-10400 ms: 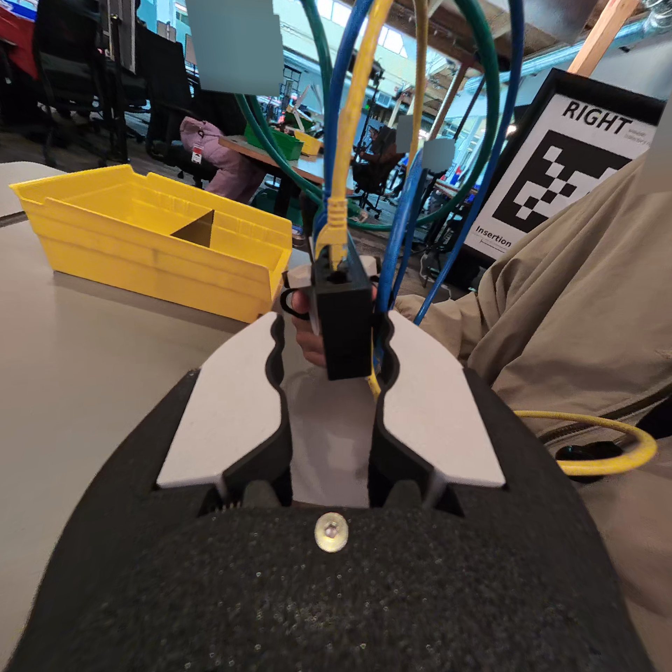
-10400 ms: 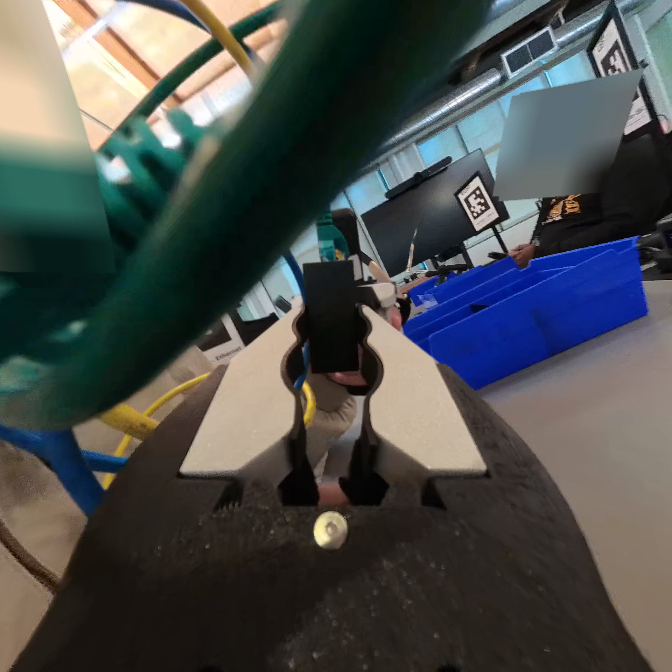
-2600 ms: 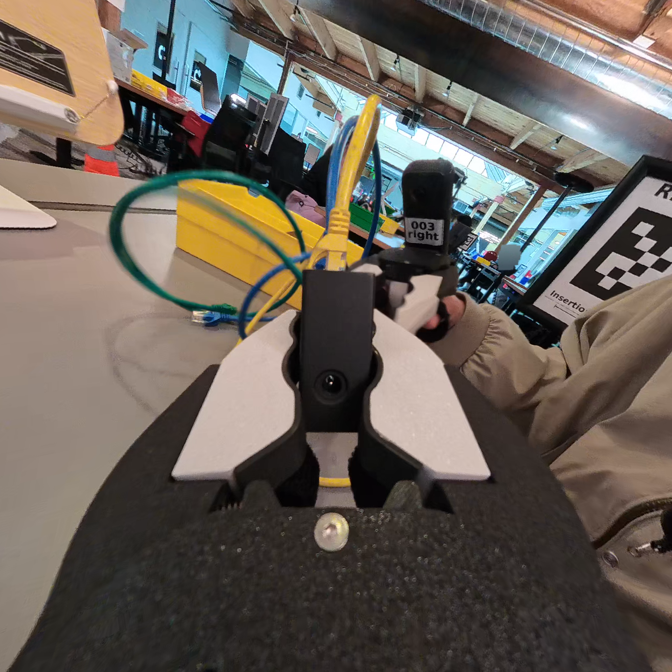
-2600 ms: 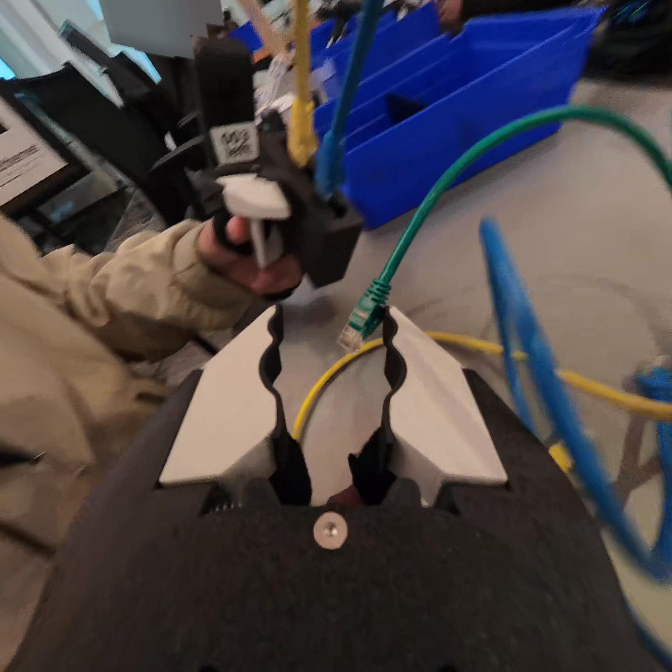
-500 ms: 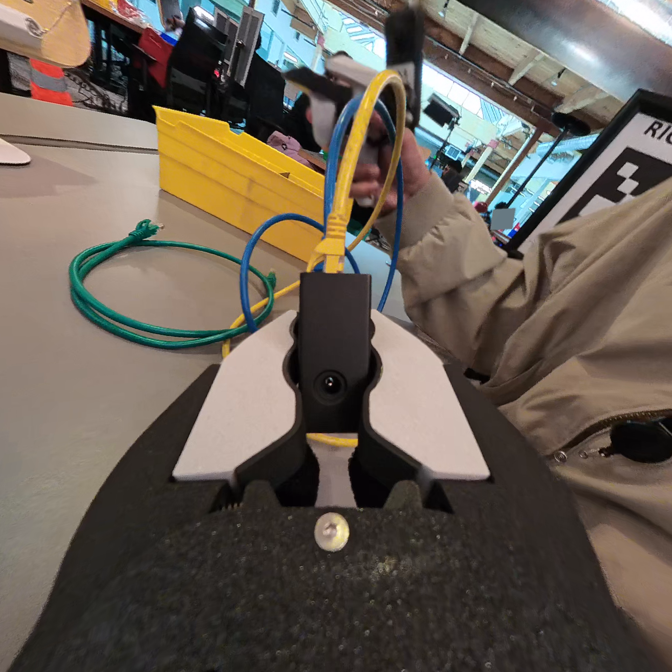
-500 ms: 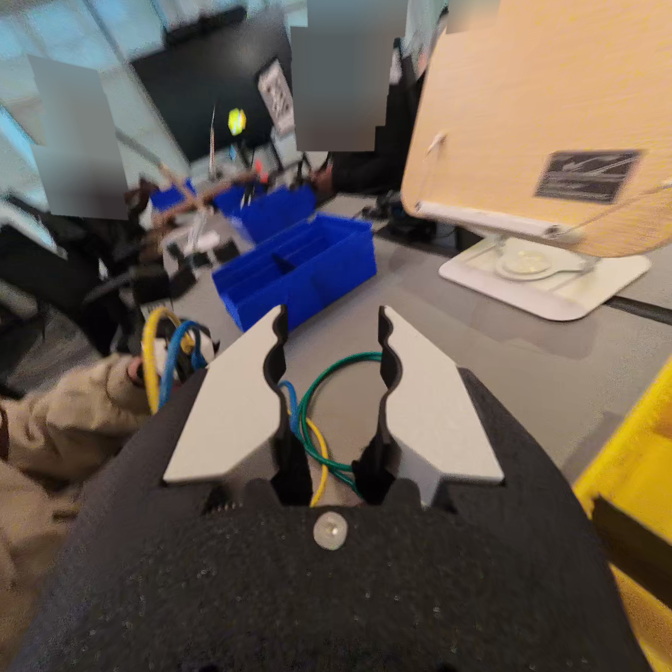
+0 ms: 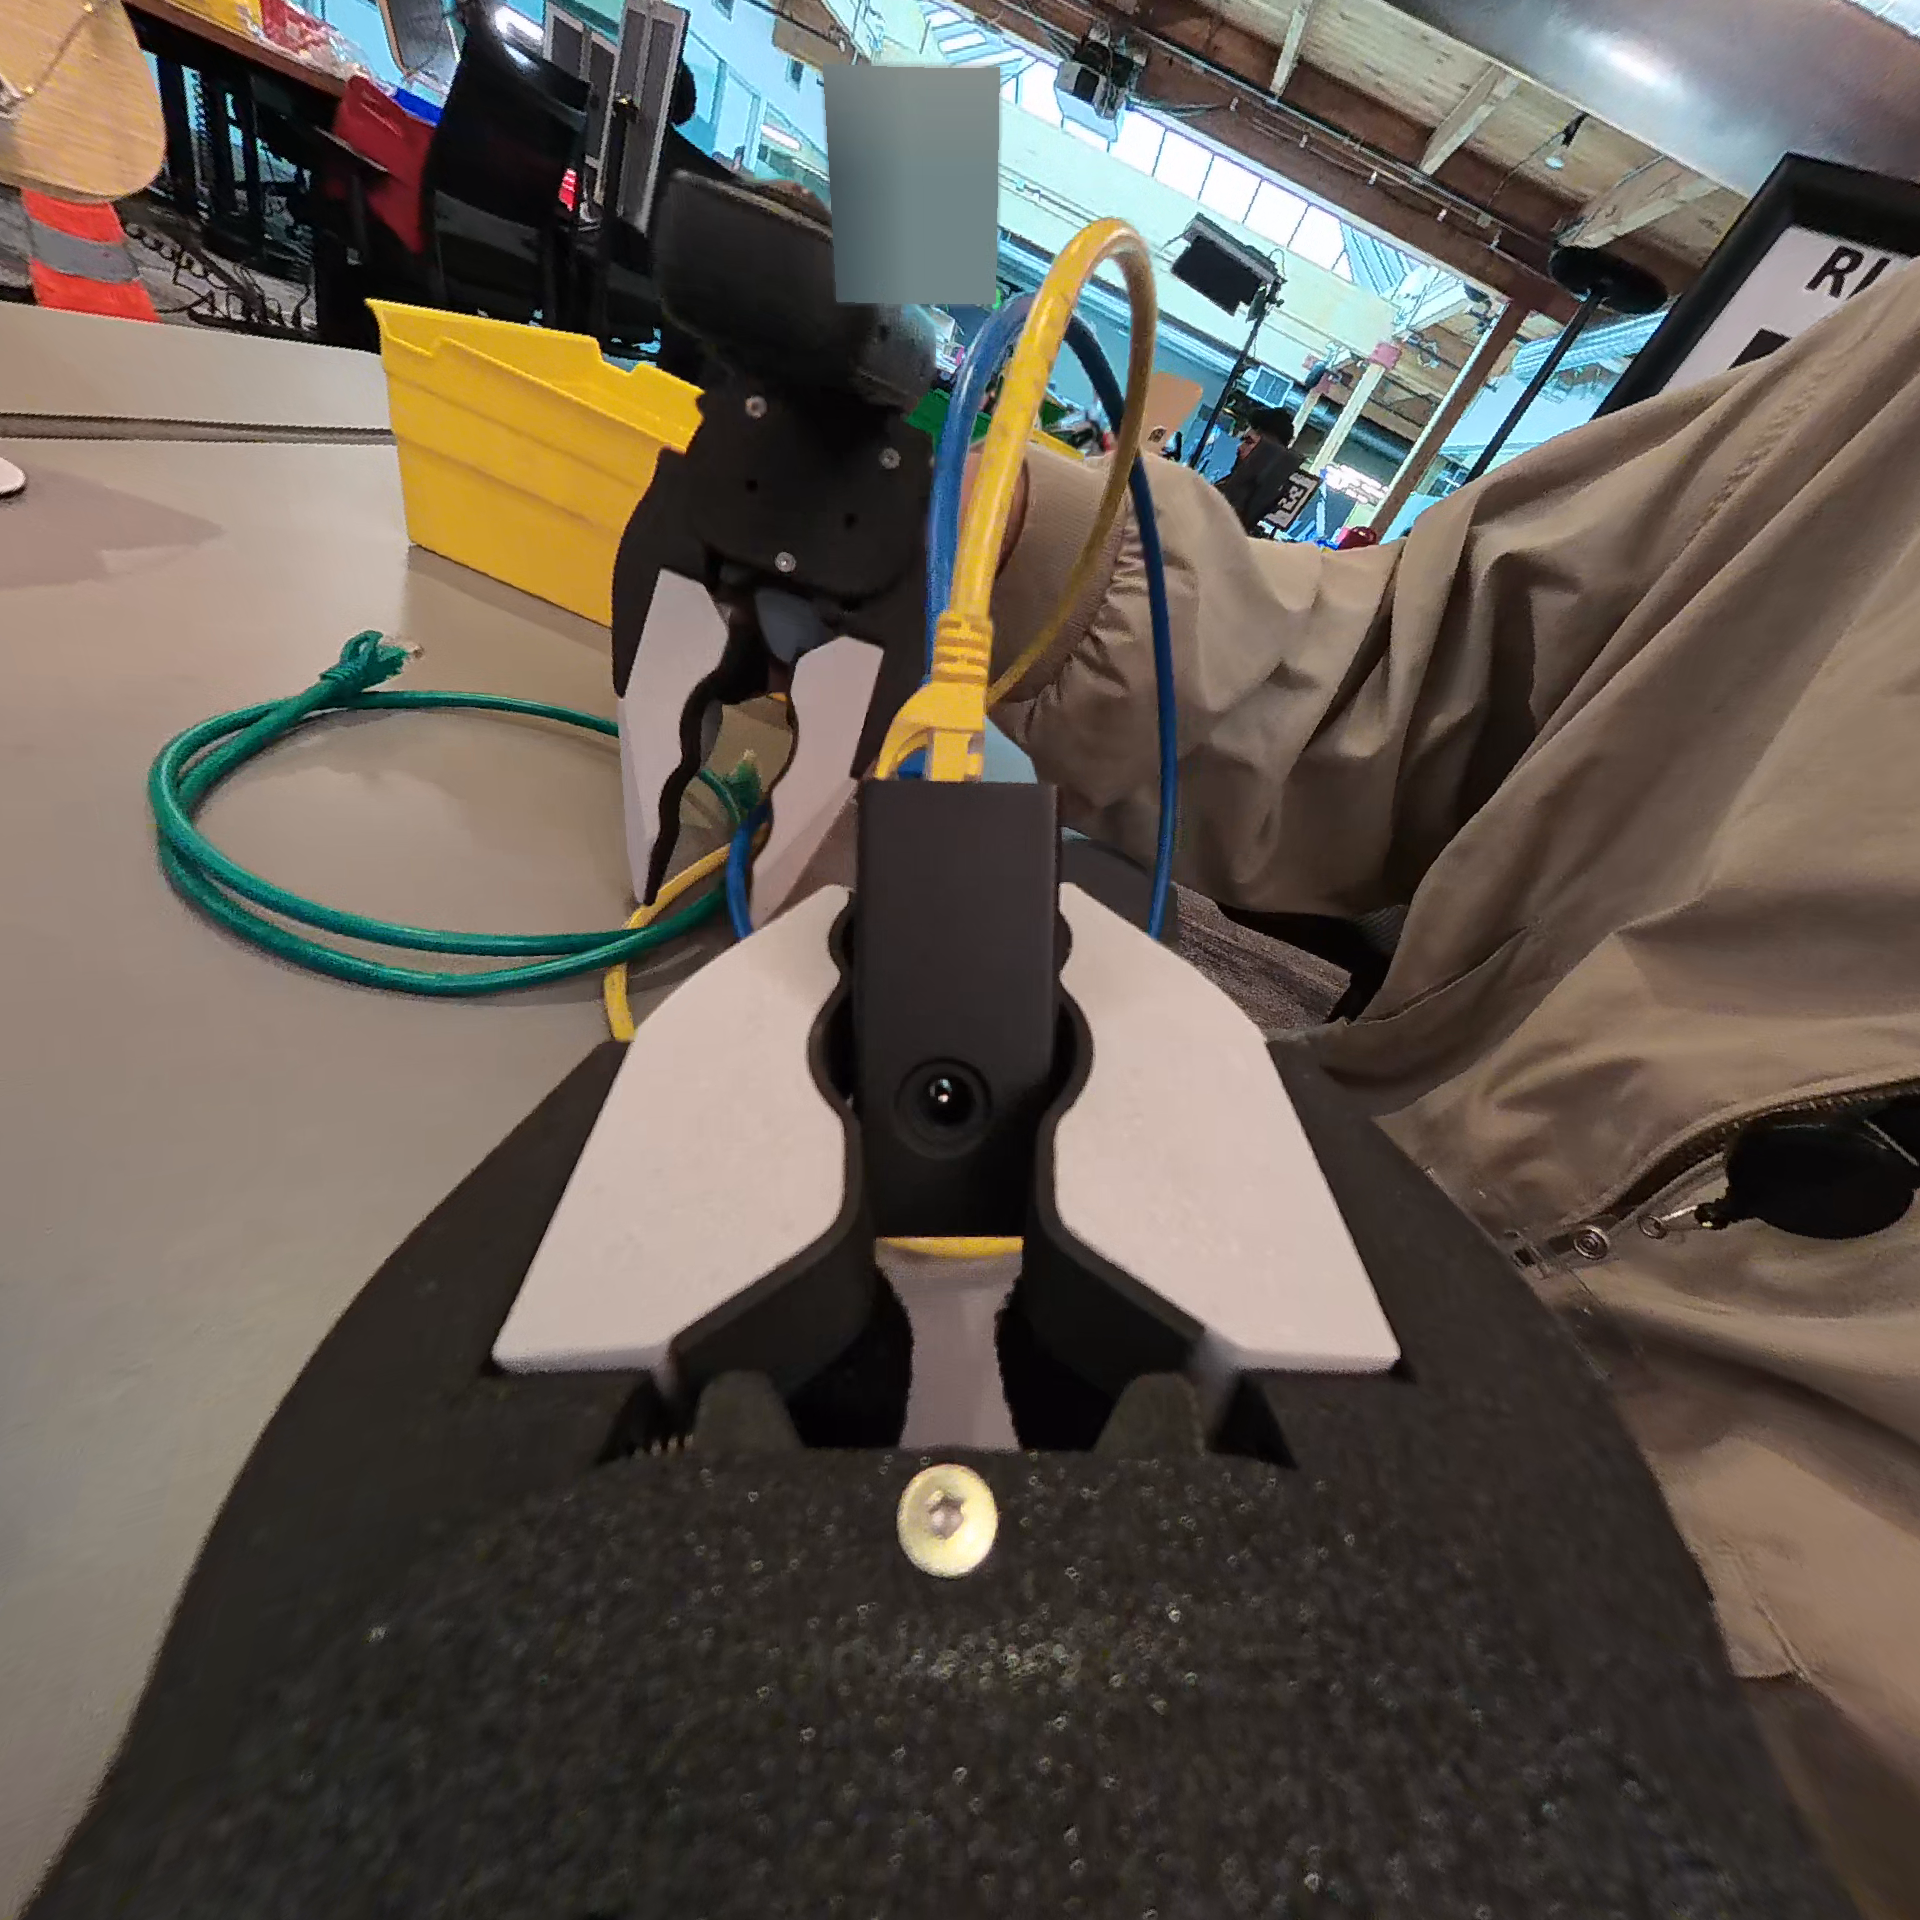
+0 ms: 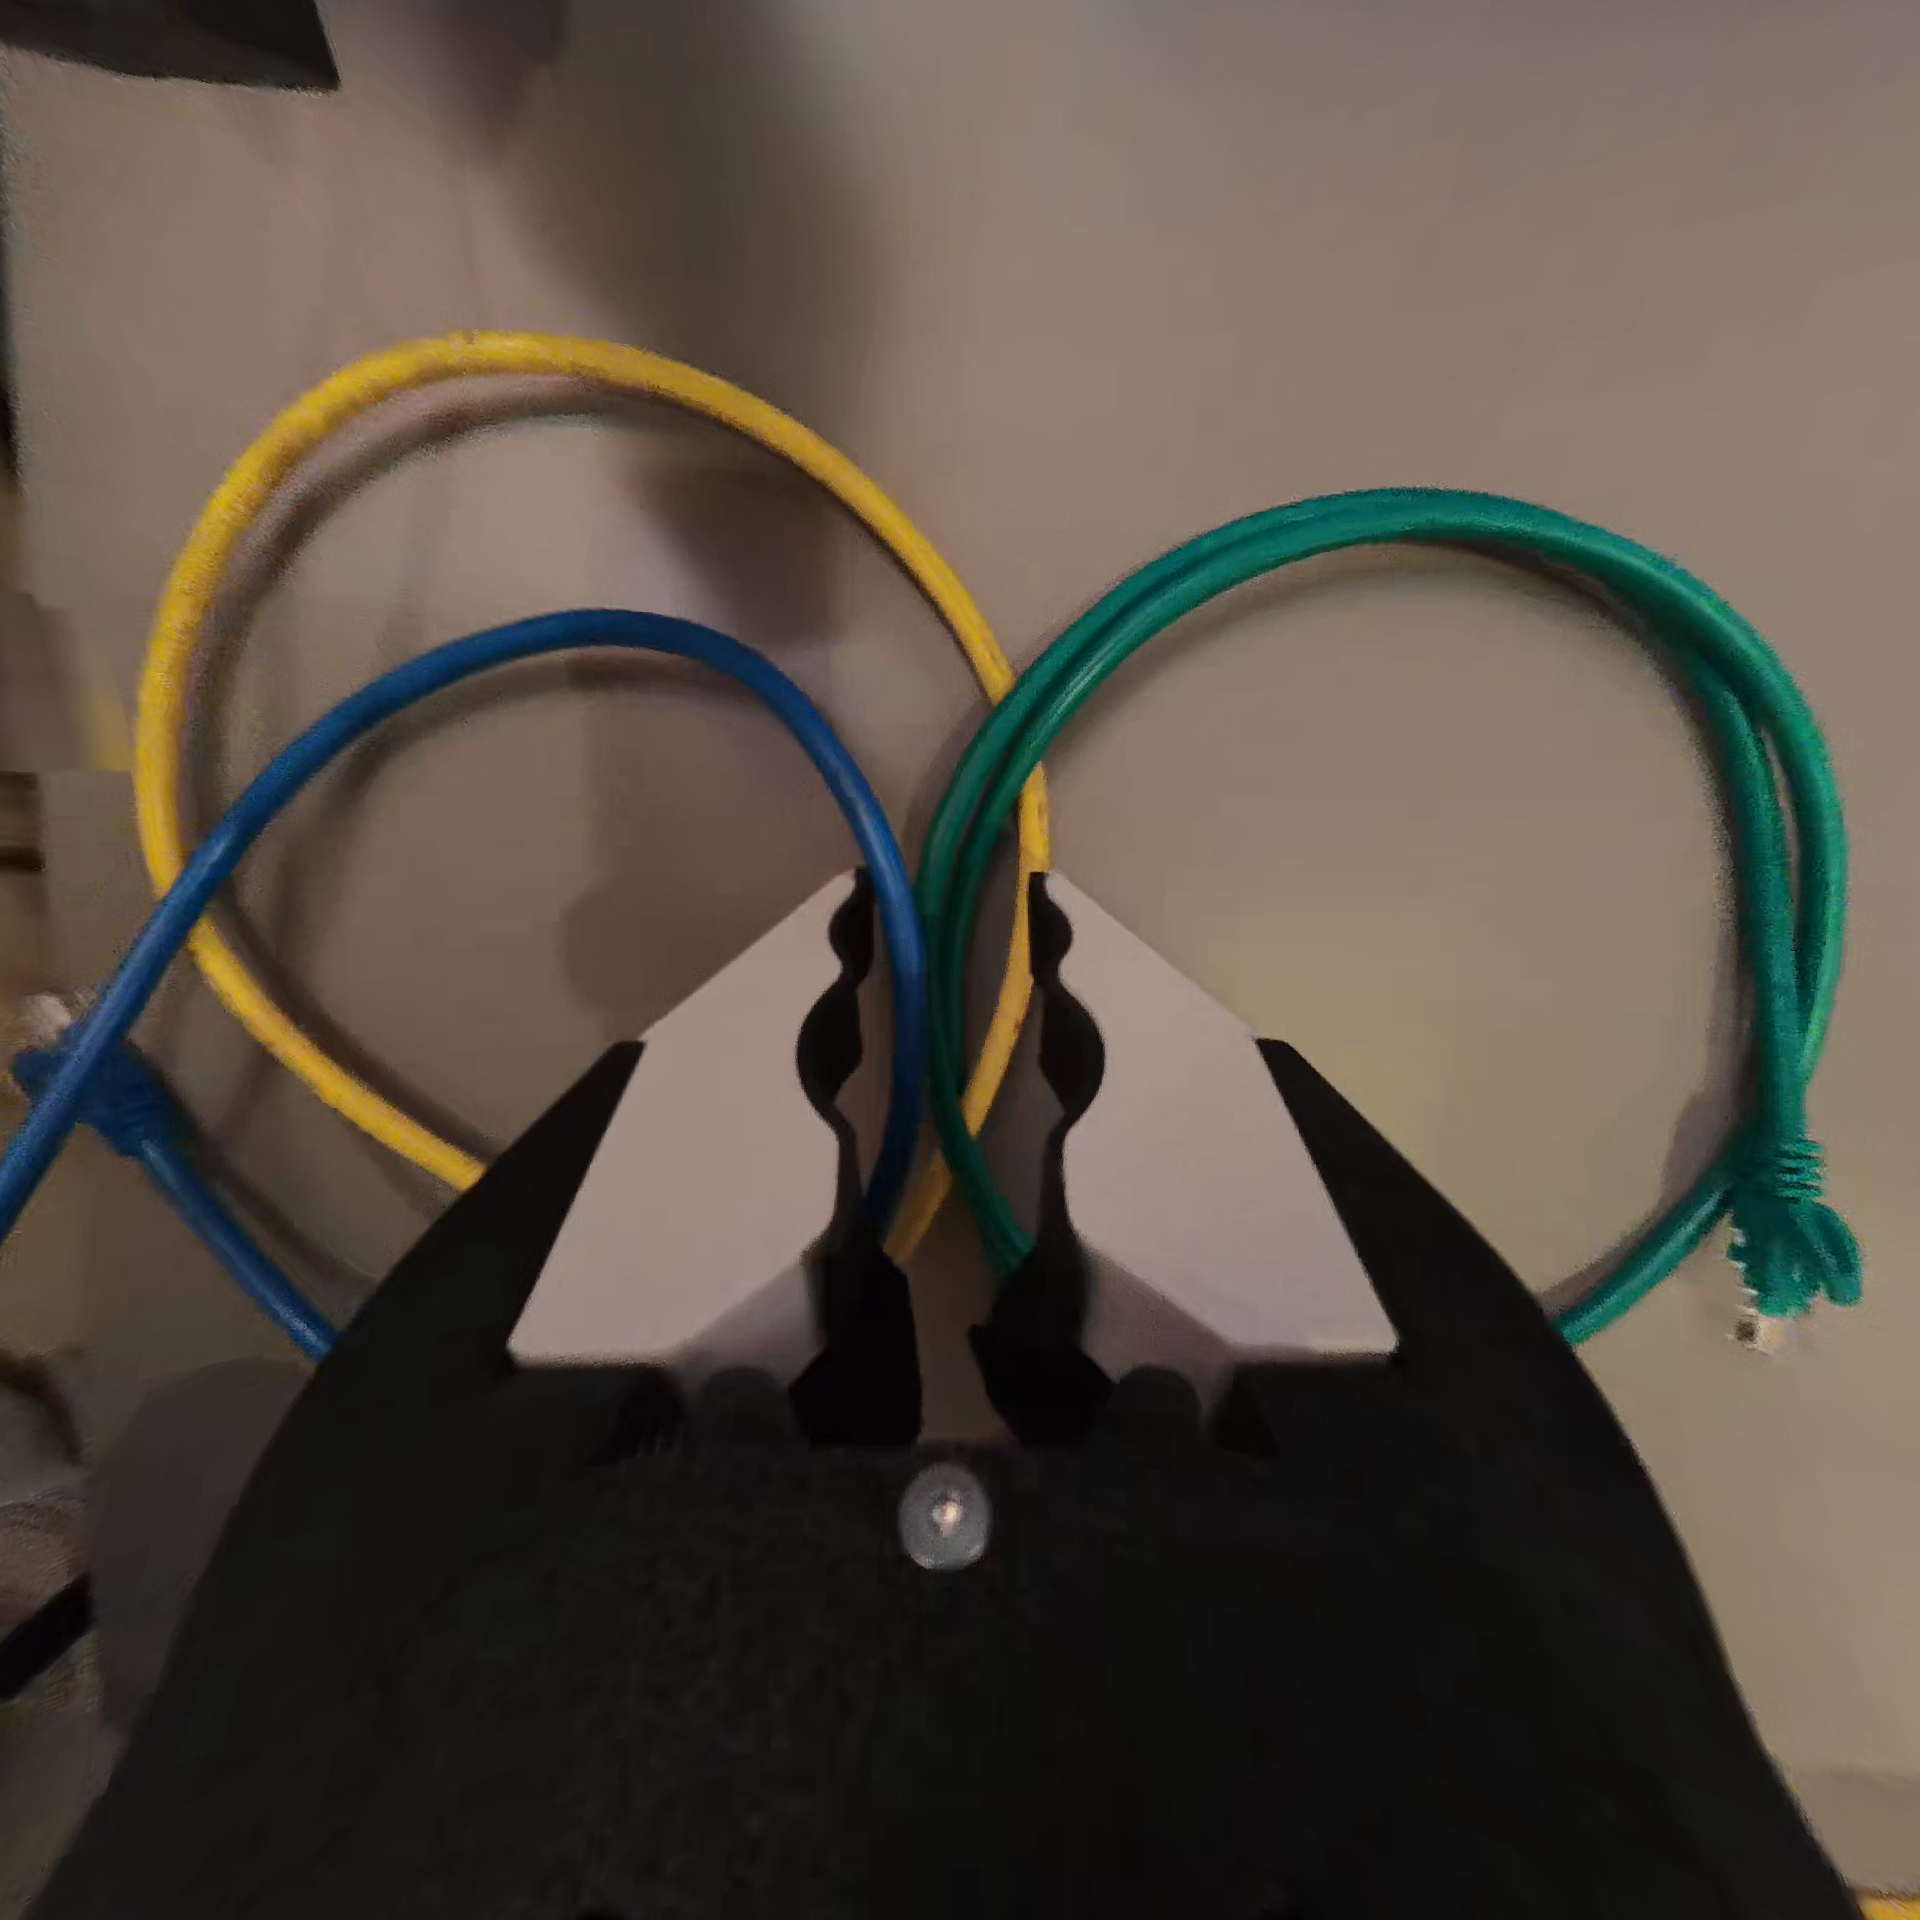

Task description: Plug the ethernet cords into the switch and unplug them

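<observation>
Left gripper (image 7: 951, 925) clamps the switch (image 7: 954, 997); right gripper (image 8: 943, 883), spread, seemingly straddles the green cord (image 8: 1455, 520).

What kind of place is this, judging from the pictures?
Probably a shared workshop or lab: exposed ceiling beams, a grey table with a yellow parts bin, and more desks and chairs behind.
</observation>
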